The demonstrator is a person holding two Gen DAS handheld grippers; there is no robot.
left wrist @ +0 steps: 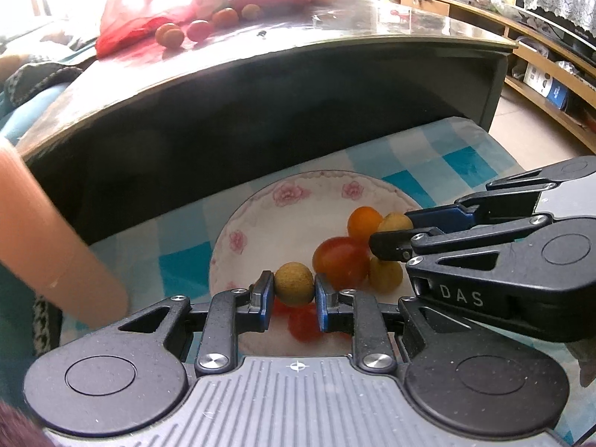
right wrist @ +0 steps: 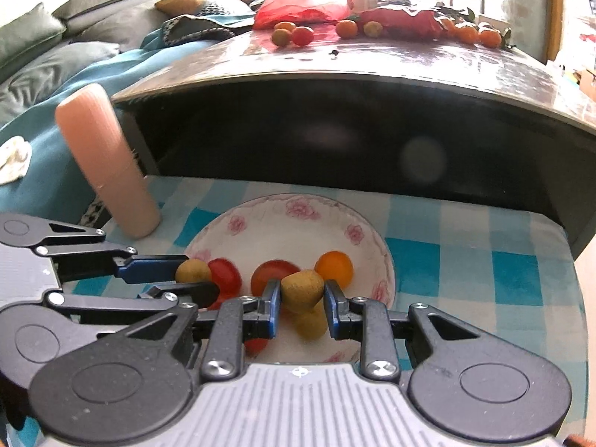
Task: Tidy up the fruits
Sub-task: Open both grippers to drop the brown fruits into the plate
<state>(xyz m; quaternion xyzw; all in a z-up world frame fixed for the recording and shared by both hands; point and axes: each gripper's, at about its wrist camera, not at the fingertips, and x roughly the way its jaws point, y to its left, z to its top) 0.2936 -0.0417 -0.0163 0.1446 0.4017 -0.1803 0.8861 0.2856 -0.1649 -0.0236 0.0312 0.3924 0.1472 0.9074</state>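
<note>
A white floral bowl (left wrist: 260, 216) (right wrist: 268, 223) sits on a blue checked cloth and holds red tomatoes (left wrist: 341, 260) (right wrist: 272, 273), an orange one (left wrist: 364, 220) (right wrist: 334, 266) and tan longans. My left gripper (left wrist: 294, 290) is shut on a tan longan (left wrist: 294, 284) just above the bowl; it also shows in the right wrist view (right wrist: 193, 283) at the bowl's left. My right gripper (right wrist: 301, 300) holds another tan longan (right wrist: 301, 289) over the bowl, the left pad touching, the right pad a little off; it also shows in the left wrist view (left wrist: 391, 232).
A dark glossy table (left wrist: 298, 52) (right wrist: 372, 59) stands behind, carrying more loose fruit (right wrist: 292, 35) and a red plastic bag (right wrist: 298, 0). A pink cylinder (right wrist: 108, 164) stands at the cloth's left edge. A sofa with blue cover (right wrist: 56, 74) is at left.
</note>
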